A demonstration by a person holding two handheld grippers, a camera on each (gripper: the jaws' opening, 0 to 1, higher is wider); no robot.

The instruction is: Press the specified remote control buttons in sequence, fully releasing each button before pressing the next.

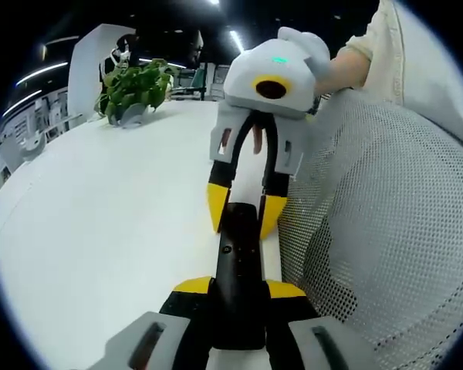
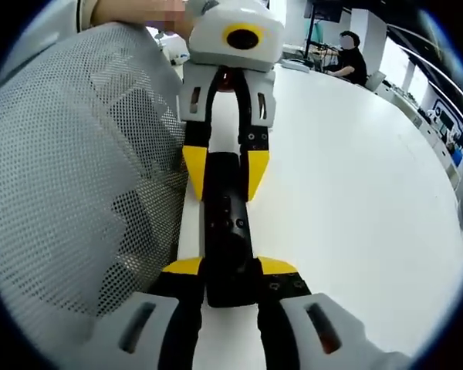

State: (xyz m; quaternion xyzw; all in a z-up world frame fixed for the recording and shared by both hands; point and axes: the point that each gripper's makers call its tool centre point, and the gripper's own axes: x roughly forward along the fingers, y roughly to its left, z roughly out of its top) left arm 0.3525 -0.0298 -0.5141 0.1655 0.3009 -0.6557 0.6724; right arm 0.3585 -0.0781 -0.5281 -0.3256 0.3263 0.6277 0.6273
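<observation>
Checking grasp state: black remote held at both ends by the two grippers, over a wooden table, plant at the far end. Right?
One thing off: the table is white, not wooden, as the left gripper view shows. Otherwise right: both grippers, left and right, hold the remote, plant beyond.

Long white surface, glossy, curving off toward the far end. Potted green plant at its far end. White mesh chair back alongside the near edge. Dark ceiling with strip lights. Seated person at the far side; shelving beyond.
</observation>
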